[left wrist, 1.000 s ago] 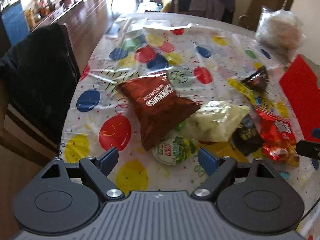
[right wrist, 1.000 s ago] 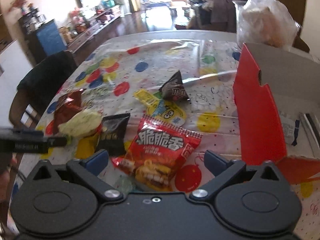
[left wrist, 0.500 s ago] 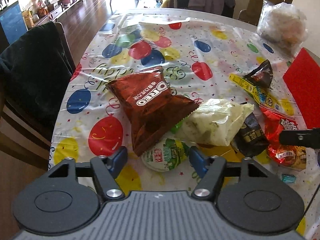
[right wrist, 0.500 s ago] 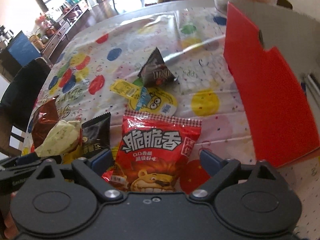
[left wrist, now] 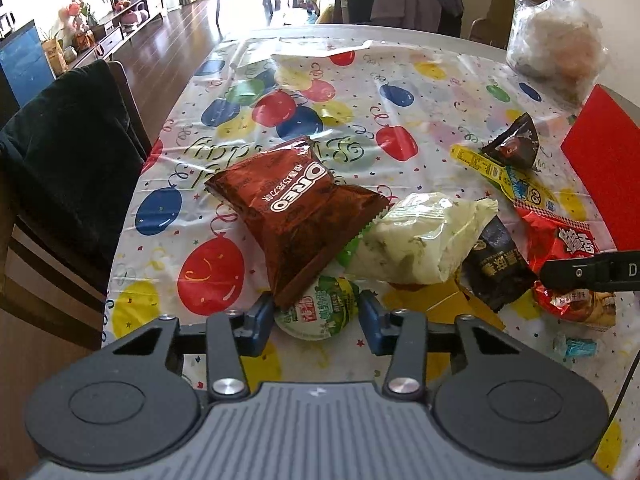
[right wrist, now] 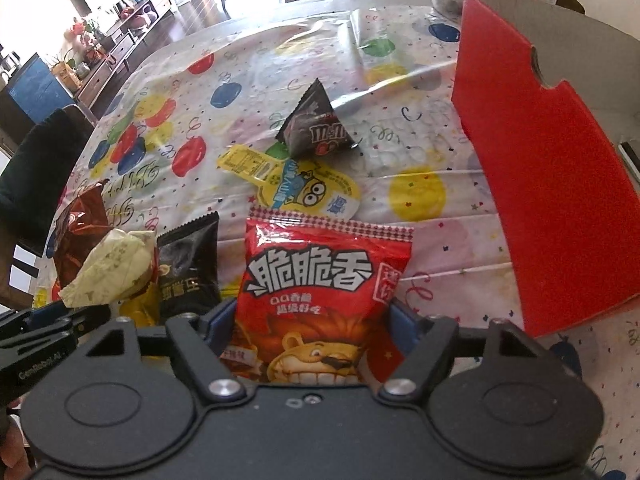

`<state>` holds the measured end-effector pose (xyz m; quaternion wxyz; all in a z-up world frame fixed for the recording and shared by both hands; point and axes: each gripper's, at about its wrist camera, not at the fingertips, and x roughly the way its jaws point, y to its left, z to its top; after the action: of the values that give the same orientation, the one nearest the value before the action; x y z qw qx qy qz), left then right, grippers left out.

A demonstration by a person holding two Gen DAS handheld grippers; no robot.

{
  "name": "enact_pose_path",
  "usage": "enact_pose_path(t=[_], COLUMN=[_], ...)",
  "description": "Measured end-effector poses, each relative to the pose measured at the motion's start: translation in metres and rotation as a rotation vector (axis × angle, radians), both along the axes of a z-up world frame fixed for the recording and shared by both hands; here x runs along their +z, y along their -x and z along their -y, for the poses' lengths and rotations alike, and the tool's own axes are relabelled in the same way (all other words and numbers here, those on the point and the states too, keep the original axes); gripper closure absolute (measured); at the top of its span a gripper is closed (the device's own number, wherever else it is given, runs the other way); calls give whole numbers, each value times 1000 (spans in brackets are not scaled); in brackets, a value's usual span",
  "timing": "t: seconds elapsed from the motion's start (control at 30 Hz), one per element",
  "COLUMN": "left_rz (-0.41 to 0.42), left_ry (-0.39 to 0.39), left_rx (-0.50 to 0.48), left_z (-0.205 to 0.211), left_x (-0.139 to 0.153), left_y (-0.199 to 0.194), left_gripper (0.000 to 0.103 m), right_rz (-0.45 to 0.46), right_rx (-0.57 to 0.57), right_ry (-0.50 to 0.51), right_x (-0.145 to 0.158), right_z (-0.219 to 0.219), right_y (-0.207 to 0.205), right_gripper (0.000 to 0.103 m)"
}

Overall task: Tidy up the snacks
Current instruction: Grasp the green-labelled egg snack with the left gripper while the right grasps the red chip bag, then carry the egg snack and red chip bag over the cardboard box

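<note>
Your left tool (left wrist: 316, 318) has just been closing and its blue pads now sit right against both sides of the round green-lidded cup (left wrist: 318, 312), which lies on the balloon-print worktop (left wrist: 400, 92) tucked under the bottom corner of the brown Oreo bag (left wrist: 296, 212). Next to that you've got the pale green pouch (left wrist: 424, 240) and a small black packet (left wrist: 500, 268). Your right tool (right wrist: 310, 322) has been closing too, and the red snack bag (right wrist: 324, 292) with the cartoon lion sits between its fingers, edges touching both pads, still flat on the worktop. Further out are the yellow minion lid (right wrist: 308, 192) and the dark triangular packet (right wrist: 316, 124), with the red box (right wrist: 544, 184) standing off to the right
</note>
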<state>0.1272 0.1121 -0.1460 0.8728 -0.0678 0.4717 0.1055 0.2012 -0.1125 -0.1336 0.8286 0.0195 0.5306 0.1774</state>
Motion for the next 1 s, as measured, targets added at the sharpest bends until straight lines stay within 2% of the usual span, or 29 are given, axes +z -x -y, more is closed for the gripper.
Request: enact_pose_path(t=[0.57, 1.0], left_rz=[49, 116], left_ry=[9, -1], left_rx=[27, -20], left_z=[9, 51], left_x=[25, 81], left_y=[27, 43], left_gripper=[59, 59], right_rz=[76, 149], right_rx=[29, 87], right_ry=[-30, -48], right_x=[28, 68], right_z=[20, 54], right_y=[21, 43], right_gripper=[31, 31])
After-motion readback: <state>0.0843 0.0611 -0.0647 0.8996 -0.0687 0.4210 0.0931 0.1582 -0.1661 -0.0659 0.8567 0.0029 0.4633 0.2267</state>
